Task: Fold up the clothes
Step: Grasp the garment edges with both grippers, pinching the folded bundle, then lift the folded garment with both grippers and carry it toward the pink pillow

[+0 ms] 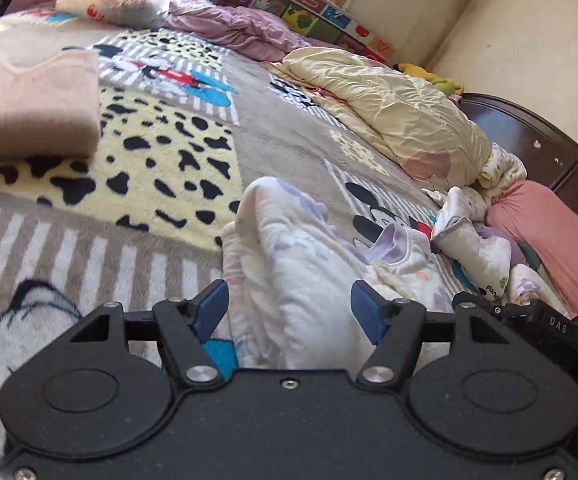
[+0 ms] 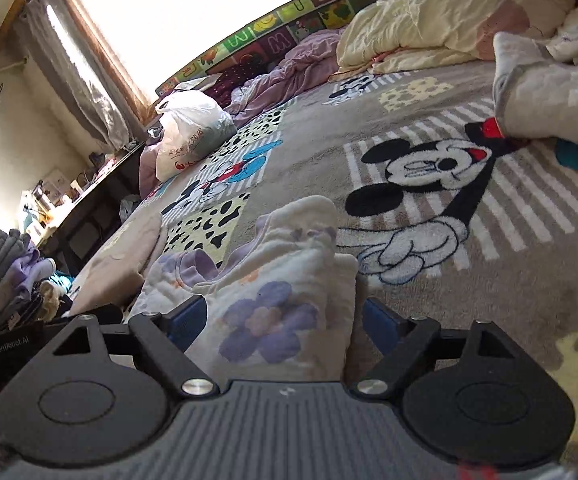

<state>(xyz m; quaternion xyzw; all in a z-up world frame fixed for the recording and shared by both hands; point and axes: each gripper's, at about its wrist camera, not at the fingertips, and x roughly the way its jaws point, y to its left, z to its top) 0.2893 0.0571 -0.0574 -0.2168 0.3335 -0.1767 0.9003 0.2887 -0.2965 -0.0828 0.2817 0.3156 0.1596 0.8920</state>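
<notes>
Currently your left claw [image 1: 289, 312] and right claw [image 2: 279, 322] stand spread around the white floral quilted garment [image 1: 289, 264], unpinched; closing shallow risks bunched fabric slipping free.

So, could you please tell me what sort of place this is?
Most likely a home bedroom: a cartoon blanket covering a bed, a rumpled cream quilt, a dark wooden headboard, and a curtained window.
</notes>
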